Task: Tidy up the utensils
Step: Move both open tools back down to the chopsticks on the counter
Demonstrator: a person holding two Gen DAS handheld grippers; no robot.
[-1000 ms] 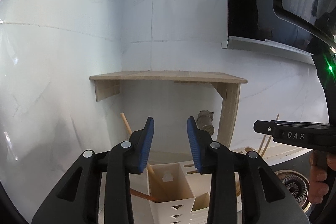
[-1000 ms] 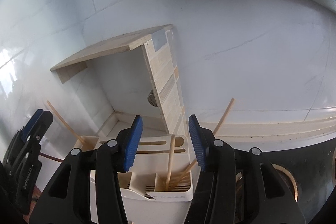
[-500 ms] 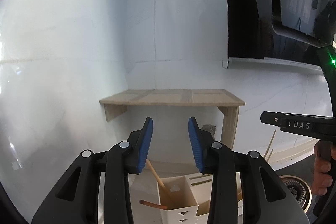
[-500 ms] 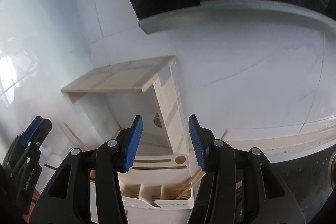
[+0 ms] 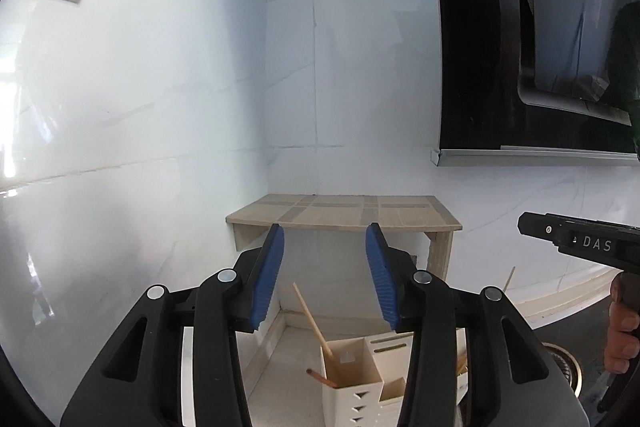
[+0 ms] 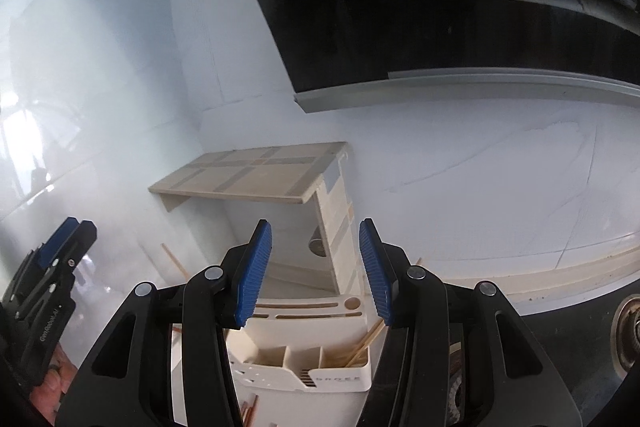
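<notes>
- Left wrist view: the left gripper (image 5: 325, 273) hangs above the white utensil holder (image 5: 362, 383), which sits at six o'clock against the corner of the tiled wall (image 5: 160, 107). Its jaws have just been opening and stand moderately apart with nothing between them.
- Two chopsticks (image 5: 312, 323) lean in the holder's near compartment, tips pointing to about eleven o'clock. A wooden shelf (image 5: 344, 213) stands behind at twelve o'clock.
- The right gripper's body is in view at three o'clock, a hand (image 5: 622, 331) on its grip, with a drain (image 5: 564, 367) below it.
- Right wrist view: the right gripper (image 6: 316, 273) is likewise moderately open and empty, above the same holder (image 6: 304, 347). Three front compartments are countable; several sticks (image 6: 364, 339) lean in the right one, exact number unclear.
- Copper-coloured stick ends (image 6: 250, 411) show at six o'clock, outside the holder as far as I can tell.
- Risk, in my judgement: the loosely leaning sticks could be knocked out by a descending jaw, and a light holder may tip if nudged.
</notes>
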